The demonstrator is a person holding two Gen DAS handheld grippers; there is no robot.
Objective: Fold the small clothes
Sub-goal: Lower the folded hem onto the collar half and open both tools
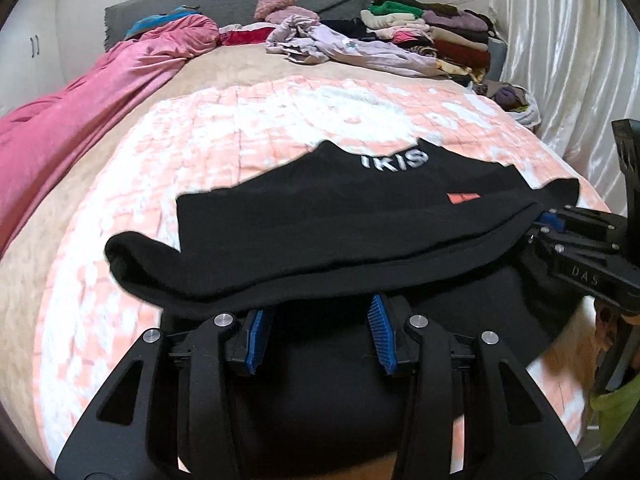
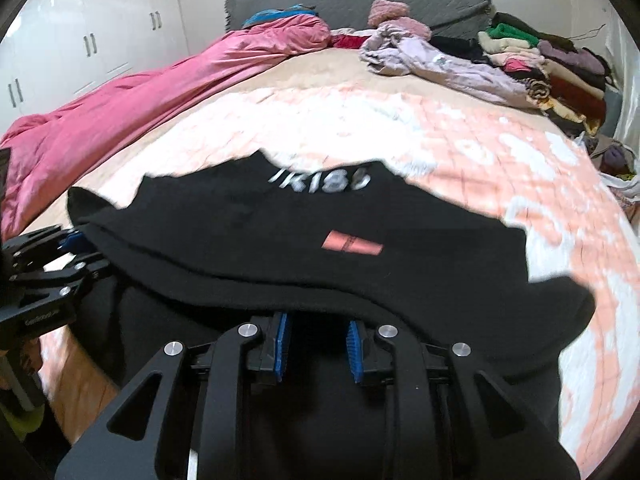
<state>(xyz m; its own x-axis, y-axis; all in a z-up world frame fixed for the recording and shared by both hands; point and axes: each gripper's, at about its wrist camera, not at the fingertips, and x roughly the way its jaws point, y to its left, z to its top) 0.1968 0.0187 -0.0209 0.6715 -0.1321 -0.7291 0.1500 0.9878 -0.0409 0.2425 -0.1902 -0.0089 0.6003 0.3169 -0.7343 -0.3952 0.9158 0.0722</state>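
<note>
Left wrist view: a black garment [image 1: 332, 216] with white lettering and a small orange patch lies on the bed's peach-and-white quilt [image 1: 280, 120], its near edge folded over and draped across the tips of the left hand-held gripper [image 1: 318, 334]. The blue pads [image 1: 259, 340] stand apart, with black cloth between and below them; whether they pinch it I cannot tell. The right hand-held gripper [image 2: 316, 346] sits the same way at the garment's near edge, pads spread, cloth hiding the tips. A pink blanket [image 1: 80, 120] runs along the left side, and stacked clothes [image 1: 432, 36] sit at the far right.
</note>
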